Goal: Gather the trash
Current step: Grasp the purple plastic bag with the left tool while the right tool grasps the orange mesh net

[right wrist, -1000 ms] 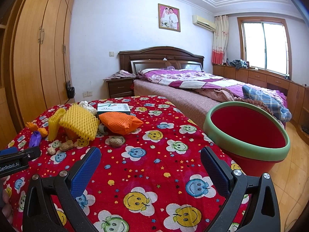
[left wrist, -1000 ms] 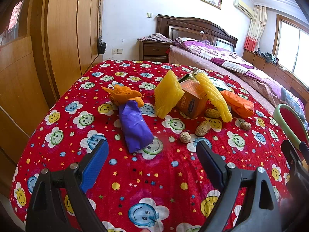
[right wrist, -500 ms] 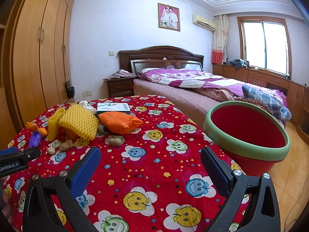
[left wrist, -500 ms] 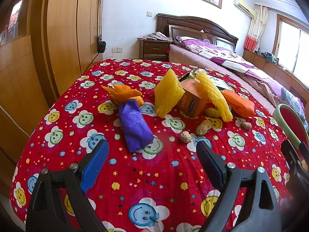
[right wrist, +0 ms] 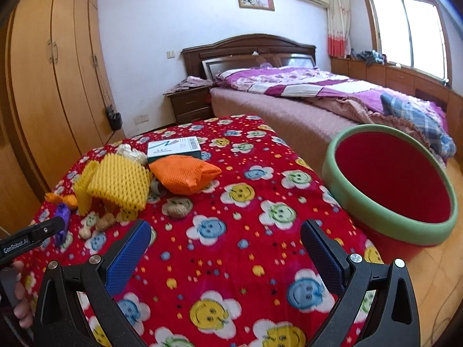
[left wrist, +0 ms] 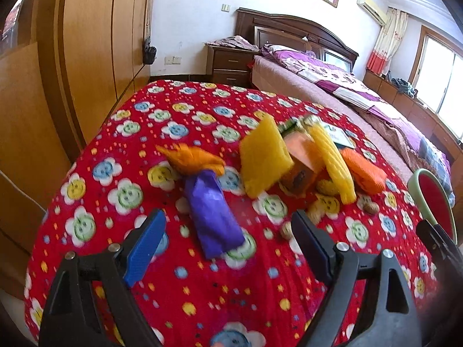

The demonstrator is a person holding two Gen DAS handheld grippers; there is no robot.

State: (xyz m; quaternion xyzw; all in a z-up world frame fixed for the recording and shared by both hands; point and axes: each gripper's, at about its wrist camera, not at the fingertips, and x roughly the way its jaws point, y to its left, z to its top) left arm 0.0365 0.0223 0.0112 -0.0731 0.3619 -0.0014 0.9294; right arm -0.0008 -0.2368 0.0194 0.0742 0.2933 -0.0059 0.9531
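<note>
Bedroom table under a red smiley-print cloth (right wrist: pixel 231 248), litter clustered on its far-left part.
Left gripper (left wrist: pixel 228 243), jaws spread and empty, faces the purple wrapper (left wrist: pixel 211 217); right gripper (right wrist: pixel 225 248), equally spread, hovers nearer the red bin (right wrist: pixel 390 185) beside the table, probably the trash's destination.

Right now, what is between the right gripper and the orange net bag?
In the right wrist view, only tablecloth and one peanut lie between the right gripper and the orange net bag.
</note>
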